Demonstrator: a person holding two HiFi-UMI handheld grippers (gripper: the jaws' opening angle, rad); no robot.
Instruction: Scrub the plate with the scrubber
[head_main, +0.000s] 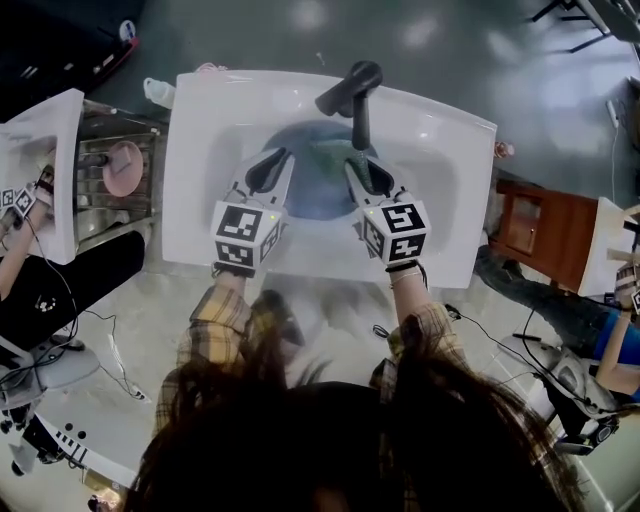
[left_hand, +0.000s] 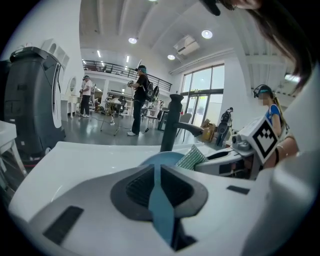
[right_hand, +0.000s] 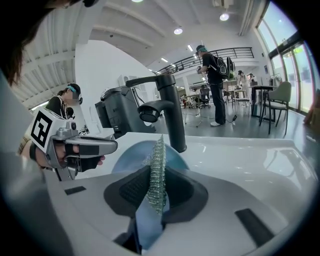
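So both tools are down in the white sink, just in front of the black faucet that sits at its far edge. The left tool is clamped shut on the left rim of the blue plate; its own view shows a thin blue edge pinched right between the jaws. The plate sits in the middle of the basin, between the two tools. The right tool is closed on the green mesh scrubber, which sticks up out of the jaws right against the plate's right side, near the faucet's base.
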